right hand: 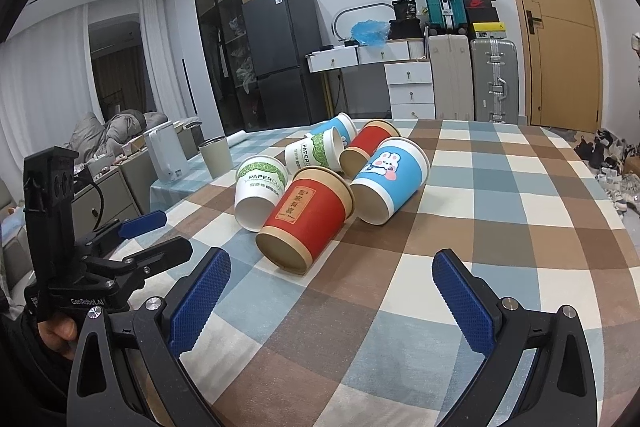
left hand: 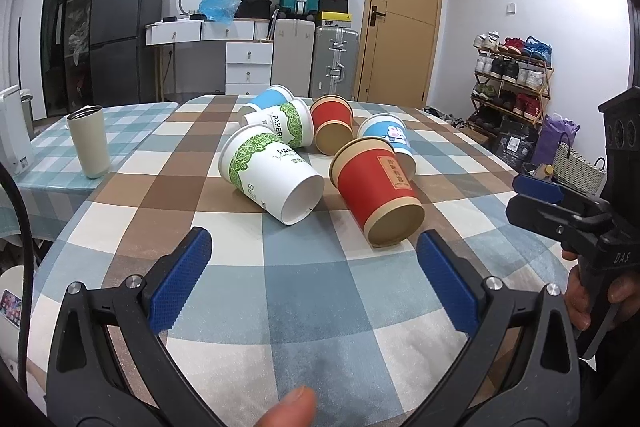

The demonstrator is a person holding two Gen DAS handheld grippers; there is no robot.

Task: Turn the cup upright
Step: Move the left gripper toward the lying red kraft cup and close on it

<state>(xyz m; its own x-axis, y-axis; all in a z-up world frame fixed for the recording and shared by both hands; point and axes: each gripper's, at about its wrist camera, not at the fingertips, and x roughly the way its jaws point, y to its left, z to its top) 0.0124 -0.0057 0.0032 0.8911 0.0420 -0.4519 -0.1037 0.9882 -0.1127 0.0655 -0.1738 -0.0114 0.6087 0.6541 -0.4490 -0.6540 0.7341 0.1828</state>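
Several paper cups lie on their sides in a cluster on the checkered tablecloth. Nearest are a red cup and a white cup with green leaves, both with their bases toward me. Behind lie a blue bunny cup, another red cup, another green-leaf cup and a blue cup. My left gripper is open and empty, just short of the cups. My right gripper is open and empty, near the red cup's base.
A beige metal tumbler stands upright at the table's left. A white appliance stands beyond it. The right gripper shows at the left wrist view's right edge; the left gripper shows at the right wrist view's left.
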